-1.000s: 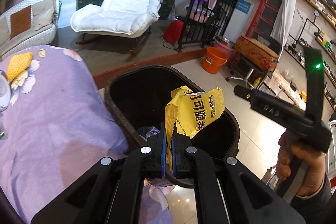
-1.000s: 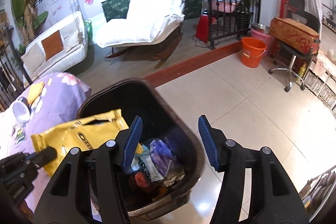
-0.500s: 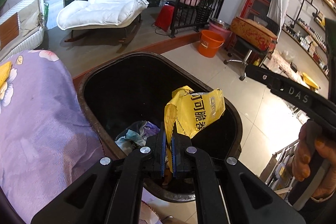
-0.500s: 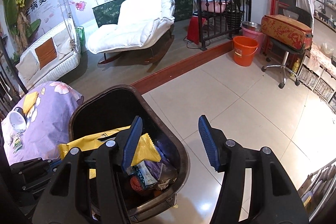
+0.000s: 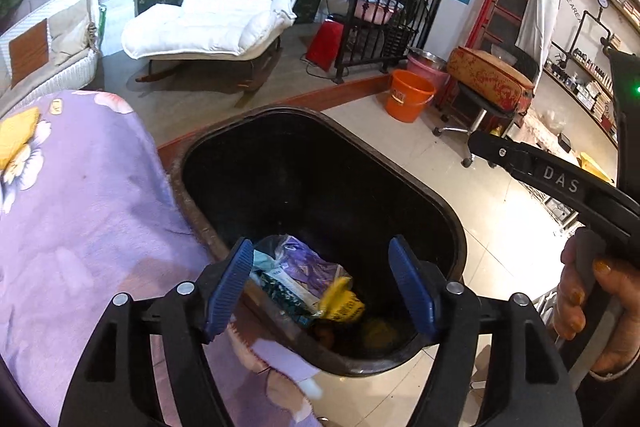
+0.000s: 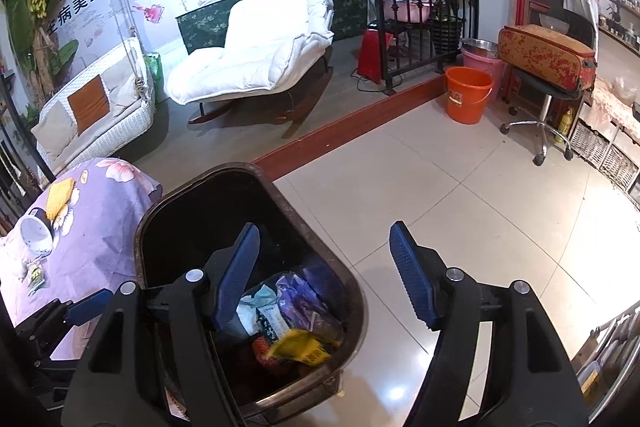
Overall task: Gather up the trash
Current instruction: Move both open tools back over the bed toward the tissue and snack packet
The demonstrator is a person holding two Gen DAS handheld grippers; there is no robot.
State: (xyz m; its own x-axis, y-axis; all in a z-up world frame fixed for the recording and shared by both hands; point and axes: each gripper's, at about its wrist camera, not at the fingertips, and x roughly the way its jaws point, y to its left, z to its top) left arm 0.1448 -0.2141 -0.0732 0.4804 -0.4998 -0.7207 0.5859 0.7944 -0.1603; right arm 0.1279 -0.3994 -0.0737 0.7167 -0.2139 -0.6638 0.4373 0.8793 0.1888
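Observation:
A dark brown trash bin (image 5: pixel 452 223) stands on the floor beside the purple table. A yellow snack bag (image 5: pixel 342 305) lies inside it on top of other wrappers, also in the right wrist view (image 6: pixel 300 347). My left gripper (image 5: pixel 326 291) is open and empty above the bin's near rim. My right gripper (image 6: pixel 324 275) is open and empty, over the bin's right rim (image 6: pixel 356 291). The right gripper's body also shows at the right of the left wrist view (image 5: pixel 560 183).
A purple floral tablecloth (image 5: pixel 72 195) covers the table left of the bin. On it lie a white cup (image 6: pixel 36 235), a yellow packet (image 6: pixel 60 193) and a small wrapper (image 6: pixel 36 273). An orange bucket (image 6: pixel 466 99), a stool and a white lounge chair stand farther back.
My left gripper has opened and the yellow snack bag has dropped from it into the bin. The right gripper stayed open.

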